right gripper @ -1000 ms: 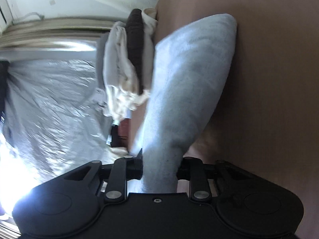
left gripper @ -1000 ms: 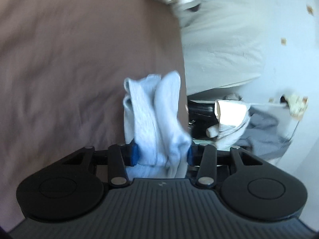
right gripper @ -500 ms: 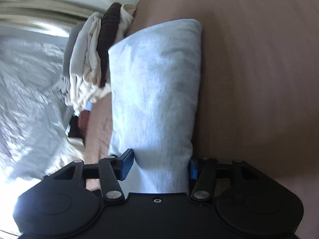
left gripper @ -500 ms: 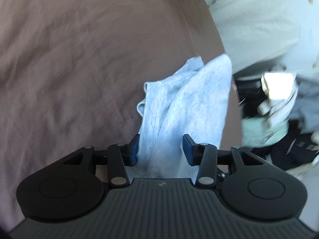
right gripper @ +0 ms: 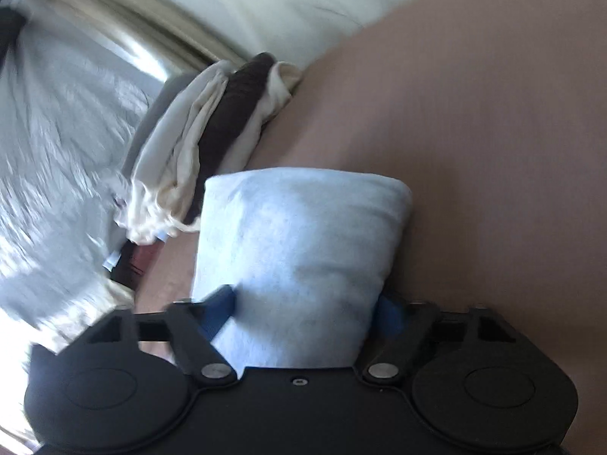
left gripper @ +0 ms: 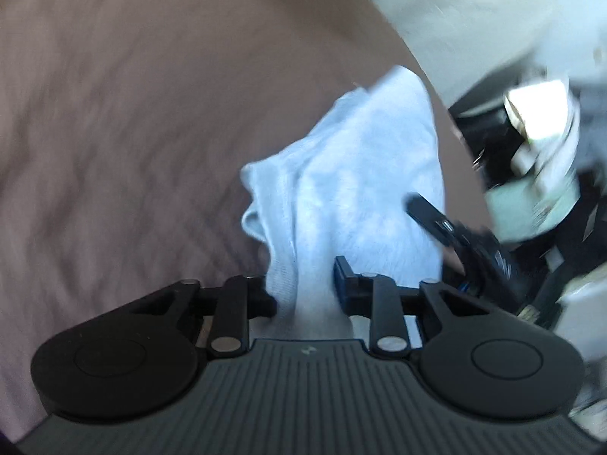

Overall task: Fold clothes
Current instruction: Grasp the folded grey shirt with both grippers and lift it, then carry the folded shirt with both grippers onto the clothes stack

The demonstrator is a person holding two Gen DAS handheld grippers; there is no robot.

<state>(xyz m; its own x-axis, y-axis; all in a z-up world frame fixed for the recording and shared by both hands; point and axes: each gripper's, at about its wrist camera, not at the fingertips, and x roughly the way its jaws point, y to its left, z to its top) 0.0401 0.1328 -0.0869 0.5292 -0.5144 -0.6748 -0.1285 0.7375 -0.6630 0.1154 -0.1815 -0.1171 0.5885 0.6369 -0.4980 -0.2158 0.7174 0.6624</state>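
Note:
A light grey-blue garment [left gripper: 353,174] hangs bunched over the brown bed sheet [left gripper: 132,113]. My left gripper [left gripper: 305,290] is shut on one end of it, cloth filling the gap between the blue pads. In the right wrist view the same garment [right gripper: 303,250] is a folded slab between the fingers of my right gripper [right gripper: 305,313], whose jaws stand wide apart around it. A dark finger of the right gripper [left gripper: 432,216] shows against the cloth in the left wrist view.
A stack of folded cream and dark brown clothes [right gripper: 212,129] lies at the bed's edge. A pale pillow [left gripper: 455,11] lies at the head of the bed. Beside the bed is blurred clutter [left gripper: 538,159] and a silvery floor cover [right gripper: 57,121].
Both grippers have swung with the garment. The right gripper's jaws have spread from a tight pinch to a wide hold. The right gripper's finger has come into the left wrist view.

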